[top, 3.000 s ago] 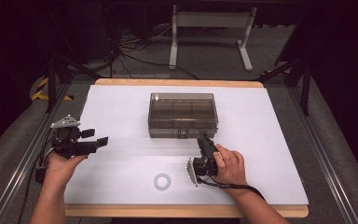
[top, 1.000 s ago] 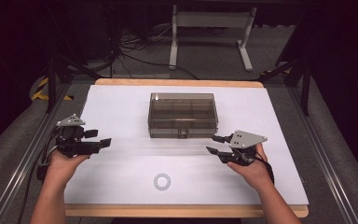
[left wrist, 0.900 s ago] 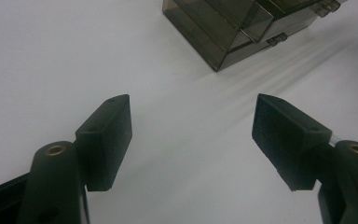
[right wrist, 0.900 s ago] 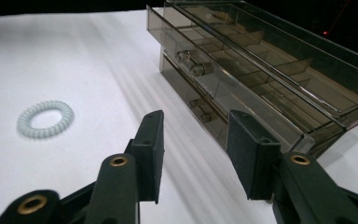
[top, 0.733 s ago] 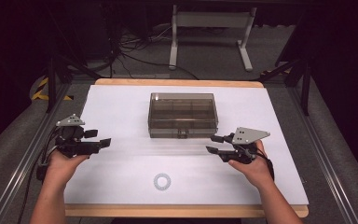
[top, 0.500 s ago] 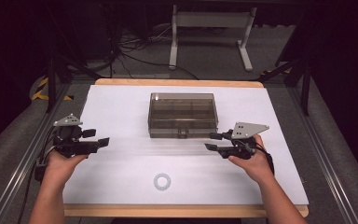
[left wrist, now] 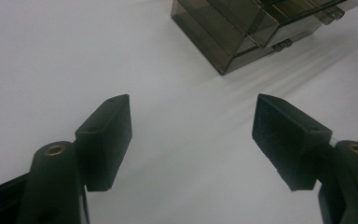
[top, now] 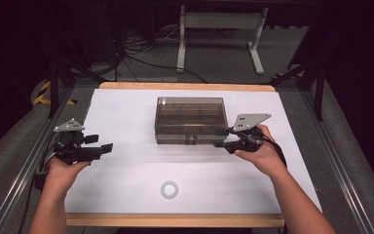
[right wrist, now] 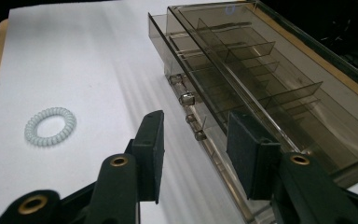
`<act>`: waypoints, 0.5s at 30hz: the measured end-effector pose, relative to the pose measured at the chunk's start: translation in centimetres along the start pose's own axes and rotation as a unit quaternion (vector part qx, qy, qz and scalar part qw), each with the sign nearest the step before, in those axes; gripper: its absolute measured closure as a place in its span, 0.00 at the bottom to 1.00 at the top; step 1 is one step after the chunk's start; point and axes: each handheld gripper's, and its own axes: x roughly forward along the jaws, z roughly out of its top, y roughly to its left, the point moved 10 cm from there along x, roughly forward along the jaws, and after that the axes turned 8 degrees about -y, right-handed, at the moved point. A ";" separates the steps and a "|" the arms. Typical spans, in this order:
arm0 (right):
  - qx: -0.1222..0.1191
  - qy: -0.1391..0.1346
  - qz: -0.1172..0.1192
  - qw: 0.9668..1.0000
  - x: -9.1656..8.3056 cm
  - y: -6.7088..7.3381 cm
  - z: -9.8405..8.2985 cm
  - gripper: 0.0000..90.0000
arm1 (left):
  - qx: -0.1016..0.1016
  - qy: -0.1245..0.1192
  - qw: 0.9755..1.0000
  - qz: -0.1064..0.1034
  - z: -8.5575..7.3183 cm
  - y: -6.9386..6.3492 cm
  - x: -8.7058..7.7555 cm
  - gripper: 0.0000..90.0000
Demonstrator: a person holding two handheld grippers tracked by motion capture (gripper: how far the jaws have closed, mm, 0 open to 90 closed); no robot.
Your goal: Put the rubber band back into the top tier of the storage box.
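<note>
At centre of the high view, the box [top: 191, 120] lies with its long axis left to right. My right gripper [top: 224, 137] hovers at its right front corner, jaws apart, empty. My left gripper [top: 100, 144], released too, sits well apart at frame left.

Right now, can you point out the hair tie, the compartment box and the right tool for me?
hair tie [right wrist: 50, 126]: right gripper view, on the coiled ring's near band.
compartment box [top: 190, 108]: high view, on the closed lid.
right tool [top: 220, 137]: high view, midway between its fingertips.
</note>
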 end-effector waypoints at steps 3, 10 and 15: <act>-0.012 0.023 0.004 1.000 0.6 -0.4 0.3 0.64 | 0.000 0.002 1.000 -0.001 -0.1 0.0 0.0 0.32; -0.032 0.057 0.007 0.998 1.5 -1.3 0.8 0.66 | 0.000 0.004 1.000 -0.002 -0.2 -0.1 0.1 0.32; -0.038 0.084 0.007 0.996 2.2 -2.1 0.7 0.65 | 0.002 0.007 1.000 -0.002 -0.4 -0.1 0.0 0.32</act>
